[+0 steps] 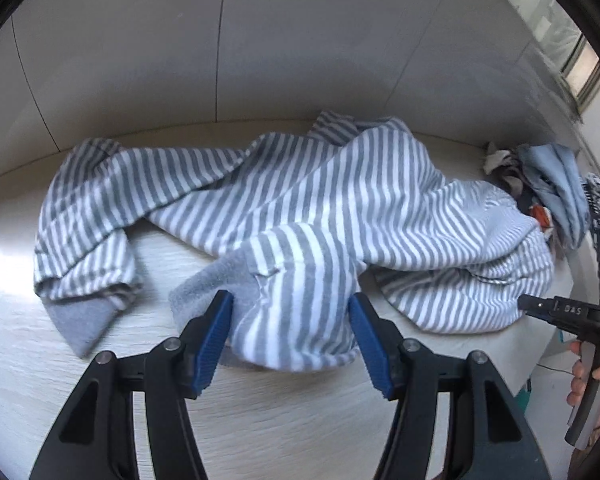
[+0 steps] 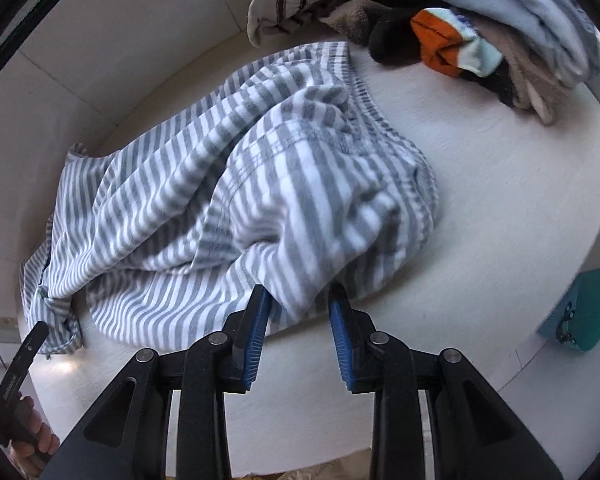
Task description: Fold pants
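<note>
Striped pants (image 1: pixel 300 208), grey and white, lie crumpled across the pale worktop (image 1: pixel 260 412), reaching from one leg cuff at its left part to the bunched waistband (image 2: pixel 364 92) near a laundry pile (image 2: pixel 500 40) at the far right corner. The pile is made up of light-blue cloth, a striped sock (image 2: pixel 284 8) and an orange-and-black sock (image 2: pixel 432 44); it lies just beside the waistband, and whether the two touch cannot be told.

Left tool (image 1: pixel 292 328): blue pads spread, pointing steeply down over a folded lobe of a pant leg. The fabric sits between the pads, yet a gap shows on the left pad's side; no pinch is visible.

Right tool (image 2: pixel 298 312): pads set narrower, straddling a fold of the pants at the near edge of the worktop. The fold enters the gap and meets both pad tips, so that the tool appears to pinch the cloth, although blur obscures the contact.

In the left wrist view, the right tool appears at the right border, held by a hand (image 1: pixel 592 376). A teal object (image 2: pixel 580 312) lies below the worktop's edge.
</note>
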### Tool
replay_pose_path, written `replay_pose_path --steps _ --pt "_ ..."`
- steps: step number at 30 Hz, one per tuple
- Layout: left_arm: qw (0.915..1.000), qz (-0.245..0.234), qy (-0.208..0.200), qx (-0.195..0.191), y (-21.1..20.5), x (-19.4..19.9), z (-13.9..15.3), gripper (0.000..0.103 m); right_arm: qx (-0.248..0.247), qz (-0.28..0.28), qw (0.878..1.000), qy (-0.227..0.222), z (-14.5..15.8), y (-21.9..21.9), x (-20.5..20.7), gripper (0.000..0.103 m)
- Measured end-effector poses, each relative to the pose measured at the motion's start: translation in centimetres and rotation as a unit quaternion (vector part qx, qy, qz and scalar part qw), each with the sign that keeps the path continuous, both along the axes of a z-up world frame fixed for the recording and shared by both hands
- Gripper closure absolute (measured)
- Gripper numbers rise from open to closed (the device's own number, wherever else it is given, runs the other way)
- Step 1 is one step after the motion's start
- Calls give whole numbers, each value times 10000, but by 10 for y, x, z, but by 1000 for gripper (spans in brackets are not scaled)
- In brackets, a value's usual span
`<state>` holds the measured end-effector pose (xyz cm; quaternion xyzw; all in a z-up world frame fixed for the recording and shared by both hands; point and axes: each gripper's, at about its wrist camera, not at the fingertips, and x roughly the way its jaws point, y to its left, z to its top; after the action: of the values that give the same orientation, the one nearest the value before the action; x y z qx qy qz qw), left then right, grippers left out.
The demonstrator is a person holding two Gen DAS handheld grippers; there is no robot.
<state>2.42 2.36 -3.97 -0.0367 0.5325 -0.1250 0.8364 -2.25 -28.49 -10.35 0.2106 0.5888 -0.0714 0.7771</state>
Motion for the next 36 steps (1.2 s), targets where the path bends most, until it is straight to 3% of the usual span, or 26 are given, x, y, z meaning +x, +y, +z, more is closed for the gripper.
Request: replay_pose_path --steps 6,8,10,13,15,17,25,30,36 --pt "9985 368 -133 386 -12 1 -10 41 -32 401 9991 -159 -1 -1 24 71" --pt "9975 478 -219 479 -14 1 -10 64 9 452 9988 -189 -1 -2 35 71" --pt "9971 596 -217 413 -13 0 -9 76 24 529 9983 -225 -1 -6 39 72" --pt "9952 892 -323 244 -4 -7 -1 84 15 755 9964 -388 6 -12 41 82" --pt "9932 1078 -434 94 6 -14 9 86 -27 877 9949 -492 13 -14 43 91" --pt "9907 1252 -539 -4 18 -20 22 86 -81 1057 9918 -716 28 -12 42 93" --pt "9739 2037 -987 -172 86 -46 84 89 -176 1368 9736 -1820 106 -16 35 94" --pt "9625 2472 -1111 84 138 -66 107 89 -267 1247 9687 -2132 133 -12 27 96" --pt "9438 3107 -1014 500 214 -88 108 89 -661 964 9713 -2073 138 -15 1 97"
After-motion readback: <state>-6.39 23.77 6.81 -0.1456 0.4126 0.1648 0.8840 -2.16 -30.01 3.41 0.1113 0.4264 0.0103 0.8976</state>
